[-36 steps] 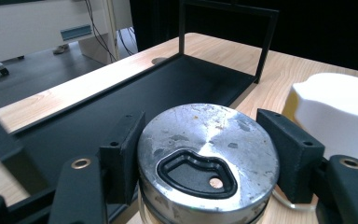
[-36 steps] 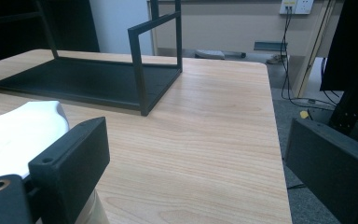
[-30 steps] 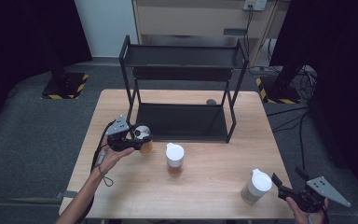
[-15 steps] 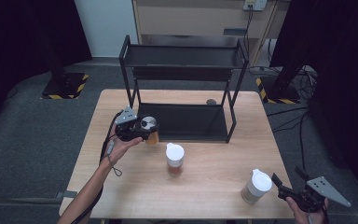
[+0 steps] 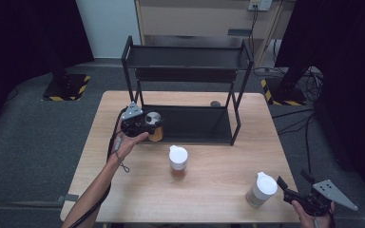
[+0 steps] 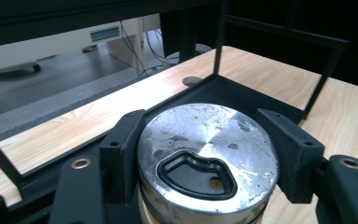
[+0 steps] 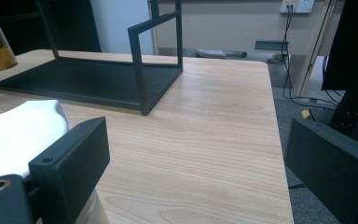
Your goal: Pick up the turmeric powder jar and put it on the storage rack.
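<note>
At the rack's left edge, left gripper clamped the jar, not yet shelved. Right gripper sat open beside one cup; another cup waited mid-table.

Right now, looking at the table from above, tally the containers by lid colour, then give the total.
Silver metal lid: 1, the jar held in the left gripper at the rack.
White lid: 2, the middle jar and the right jar.
Total: 3.
</note>
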